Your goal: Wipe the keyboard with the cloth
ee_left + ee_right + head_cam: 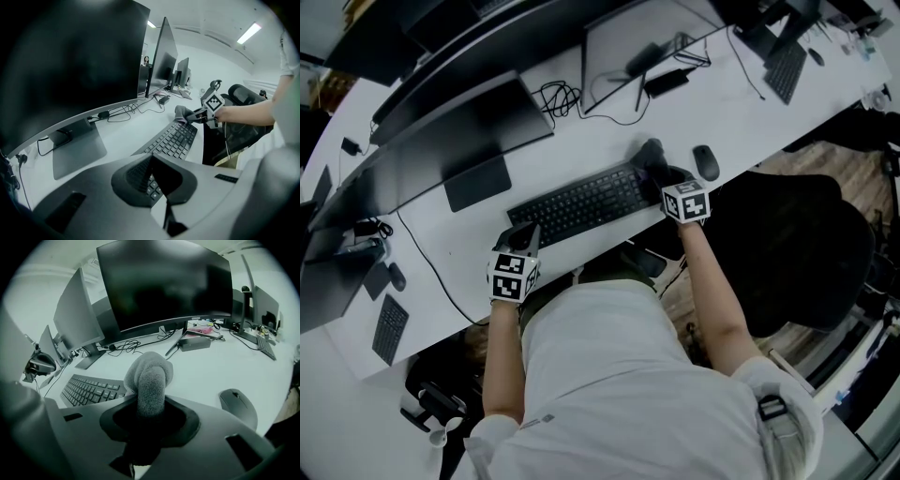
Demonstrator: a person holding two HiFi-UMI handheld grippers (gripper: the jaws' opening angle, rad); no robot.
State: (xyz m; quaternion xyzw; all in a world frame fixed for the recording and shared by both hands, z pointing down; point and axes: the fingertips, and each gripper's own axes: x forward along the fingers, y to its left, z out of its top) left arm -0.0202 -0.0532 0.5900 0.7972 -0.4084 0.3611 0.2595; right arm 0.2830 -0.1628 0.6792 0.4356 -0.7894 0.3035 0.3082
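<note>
**Head view.** The black keyboard (577, 202) lies on the white desk (609, 127). Its long axis is parallel to the desk's near edge and climbs from lower left to upper right. The left gripper (525, 236) is at the keyboard's left end and the right gripper (654, 167) is at its right end. A grey cloth (649, 152) bunches at the right gripper's tip, over the keyboard's far right corner. A computer mouse (705, 161) sits just beside that corner. A monitor (459, 141) stands behind the keyboard.

**Left gripper view.** The keyboard (173, 138) runs away from the camera toward the upper right. The left gripper (151, 161) has its 2 jaws drawn together at the tips, with nothing gripped between them. Keys show in the gap behind the tips, so the jaws are over the keyboard's near end, but whether they touch it cannot be told. At the keyboard's far end, the right gripper (193, 116) presses the cloth (183, 112) onto the last keys. A curved monitor (70, 70) fills the left side of the view.

**Right gripper view.** The right gripper (150, 420) is clenched on the cloth (149, 376). A folded roll of the cloth stands up out of the jaws and hides their tips. The keyboard (91, 389) stretches leftward from beneath the cloth, and its right end disappears under the fabric. The mouse (239, 406) lies to the right, apart from the cloth. The monitor (164, 282) faces the camera.
</note>
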